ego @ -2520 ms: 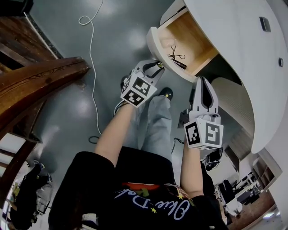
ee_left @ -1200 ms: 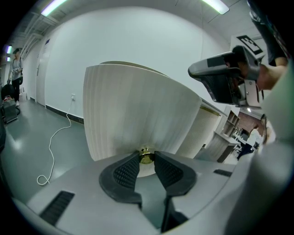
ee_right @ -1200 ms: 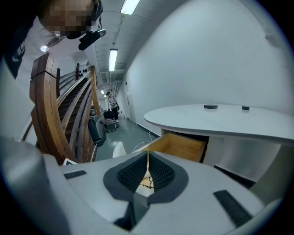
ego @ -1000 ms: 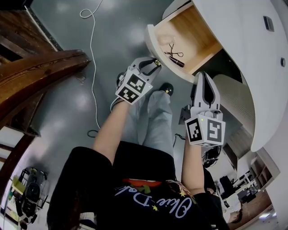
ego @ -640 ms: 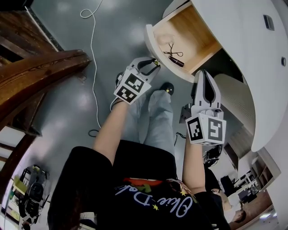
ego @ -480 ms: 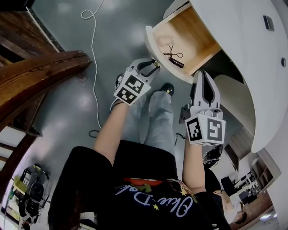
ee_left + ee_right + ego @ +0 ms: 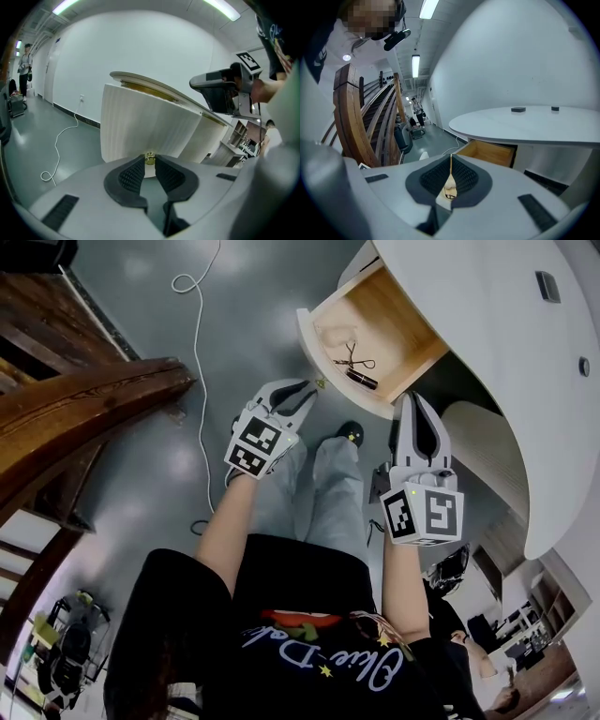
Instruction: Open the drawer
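Observation:
The white-fronted drawer (image 7: 375, 315) stands pulled out from under the round table, its wooden inside showing small scissors (image 7: 352, 357) and a dark tube (image 7: 360, 381). My left gripper (image 7: 309, 390) hovers just in front of the drawer's face. In the left gripper view its jaws (image 7: 149, 160) have just been closing. A gap still shows between the pads, and the small brass knob (image 7: 149, 158) sits at their tips, unpressed as far as I can tell. My right gripper (image 7: 412, 399) hangs shut below the drawer, holding nothing; its pads (image 7: 461, 176) meet.
The white tabletop (image 7: 487, 352) overhangs the drawer on the right. A wooden stair rail (image 7: 84, 418) runs along the left. A white cable (image 7: 197, 381) trails over the grey floor. The person's legs and shoe (image 7: 349, 432) are directly below my grippers.
The left gripper has drawn back a little from the drawer front, down-left in the head view, and its jaws stand narrower. The right gripper has stayed put.

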Action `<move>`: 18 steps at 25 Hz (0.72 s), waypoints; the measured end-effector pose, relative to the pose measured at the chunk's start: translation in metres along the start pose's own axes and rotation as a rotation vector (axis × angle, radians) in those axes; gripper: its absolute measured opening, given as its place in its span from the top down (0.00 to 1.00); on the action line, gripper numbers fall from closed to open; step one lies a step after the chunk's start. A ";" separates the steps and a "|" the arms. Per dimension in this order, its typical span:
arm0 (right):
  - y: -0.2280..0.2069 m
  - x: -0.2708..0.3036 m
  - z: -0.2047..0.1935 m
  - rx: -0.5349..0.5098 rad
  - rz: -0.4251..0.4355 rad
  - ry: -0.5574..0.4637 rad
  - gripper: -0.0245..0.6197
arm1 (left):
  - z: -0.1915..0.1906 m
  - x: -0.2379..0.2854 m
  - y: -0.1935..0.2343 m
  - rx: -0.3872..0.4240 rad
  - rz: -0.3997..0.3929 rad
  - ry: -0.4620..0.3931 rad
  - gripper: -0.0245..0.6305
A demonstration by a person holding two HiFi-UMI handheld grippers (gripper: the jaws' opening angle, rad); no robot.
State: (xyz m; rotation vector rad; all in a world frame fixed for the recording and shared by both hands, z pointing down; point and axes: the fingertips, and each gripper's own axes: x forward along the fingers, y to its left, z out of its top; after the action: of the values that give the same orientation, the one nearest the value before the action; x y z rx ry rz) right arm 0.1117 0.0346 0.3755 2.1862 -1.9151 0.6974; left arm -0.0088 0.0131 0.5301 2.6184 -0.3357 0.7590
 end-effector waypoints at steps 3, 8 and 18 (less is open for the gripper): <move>0.002 -0.006 0.008 -0.004 0.003 -0.009 0.95 | 0.008 -0.014 0.002 0.007 0.036 -0.018 0.90; 0.003 -0.020 0.023 -0.017 -0.002 -0.027 0.95 | 0.032 -0.033 -0.001 0.031 0.056 -0.055 0.95; 0.008 -0.054 0.048 -0.017 -0.025 -0.050 0.96 | 0.080 -0.066 -0.021 0.040 0.061 -0.107 0.95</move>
State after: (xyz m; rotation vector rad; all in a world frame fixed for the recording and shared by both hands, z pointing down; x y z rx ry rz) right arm 0.1120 0.0622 0.3080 2.2338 -1.9061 0.6262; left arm -0.0191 0.0052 0.4248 2.7039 -0.4363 0.6529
